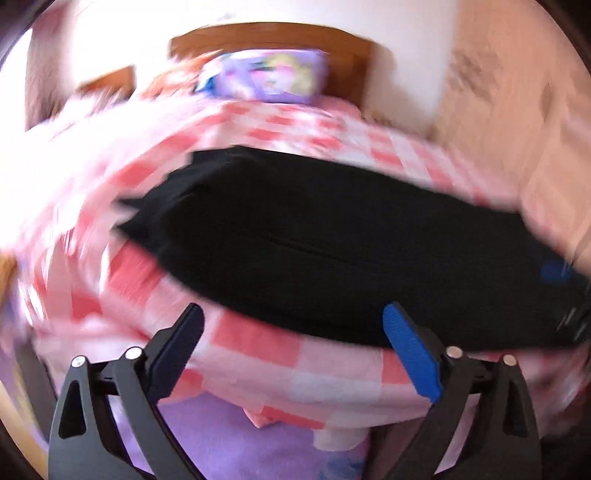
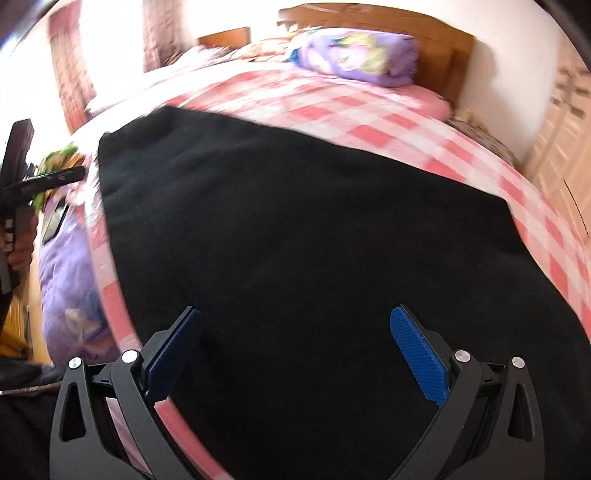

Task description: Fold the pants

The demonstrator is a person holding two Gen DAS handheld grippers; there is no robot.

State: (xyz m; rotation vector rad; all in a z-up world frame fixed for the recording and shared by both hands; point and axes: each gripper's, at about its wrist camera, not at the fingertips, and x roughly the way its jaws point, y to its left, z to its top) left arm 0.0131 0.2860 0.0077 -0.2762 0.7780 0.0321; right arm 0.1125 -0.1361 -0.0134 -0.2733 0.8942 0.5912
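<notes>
Pants (image 1: 332, 243), black and folded into a broad flat slab, lie across the pink-and-white checked bedspread (image 1: 280, 343) near the foot of the bed. In the left wrist view they stretch from left of centre out to the right edge, with a long seam line running along the middle; the frame is smeared with motion blur, so finer detail cannot be made out.

The left gripper (image 1: 293, 341) hangs over the near strip of bedspread just short of the pants' near edge, its jaws spread wide and holding nothing. Its blue pad (image 1: 412, 354) on the right shows clearly; the tip of that finger overlaps the dark cloth in the picture, but whether it touches cannot be told.

The right gripper (image 2: 295, 345) is directly above the pants (image 2: 295, 221), which fill most of that view. Its jaws are also released wide apart, with black fabric showing between them and nothing clamped.

At the far end of the bed a purple printed pillow (image 2: 358, 57) lies against the wooden headboard (image 2: 424, 33). A purple sheet (image 2: 70, 266) hangs below the bedspread at the left. At the far left edge of the right wrist view, a hand (image 2: 22, 247) holds the other tool's handle.
</notes>
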